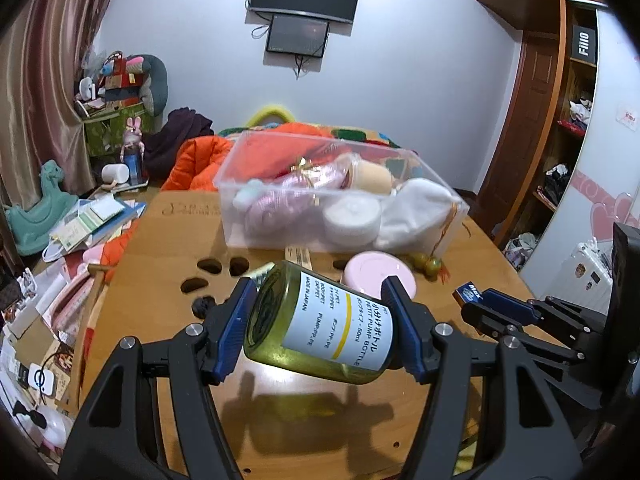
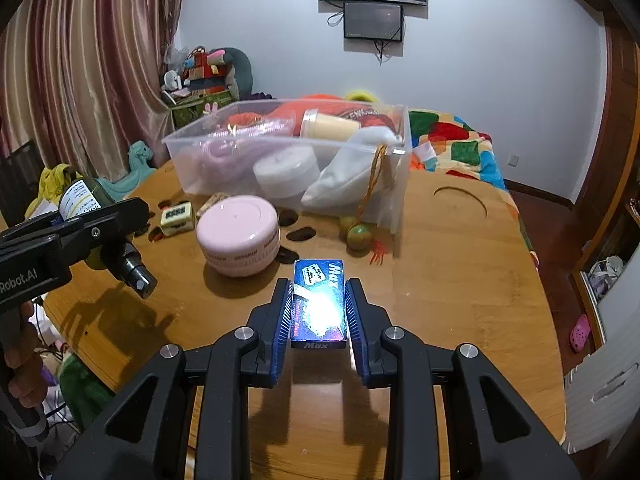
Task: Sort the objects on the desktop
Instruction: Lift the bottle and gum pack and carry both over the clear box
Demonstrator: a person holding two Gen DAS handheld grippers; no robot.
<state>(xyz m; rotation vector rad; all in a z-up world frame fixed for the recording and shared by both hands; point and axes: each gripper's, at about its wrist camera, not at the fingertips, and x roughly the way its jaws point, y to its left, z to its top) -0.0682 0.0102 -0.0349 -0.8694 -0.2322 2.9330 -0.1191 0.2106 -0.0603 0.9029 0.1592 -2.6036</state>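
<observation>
Olive-green glass pump bottle (image 1: 320, 322) with a white label lies sideways, pinched by the left gripper (image 1: 324, 316) above the wooden table (image 1: 168, 248). The right gripper (image 2: 319, 308) pinches a small blue cardboard box (image 2: 319, 300). Lift both over the clear plastic bin's (image 2: 200, 168) rim before releasing, 1 at a time, avoiding the pink round jar (image 2: 238, 236).

Green bottle (image 1: 320, 324) label reads "PETIT PUMP BOTTLE", "MADE IN JAPAN"; blue box (image 2: 319, 304) "Max"; shelf sign (image 1: 584, 45) "Fiil0"
</observation>
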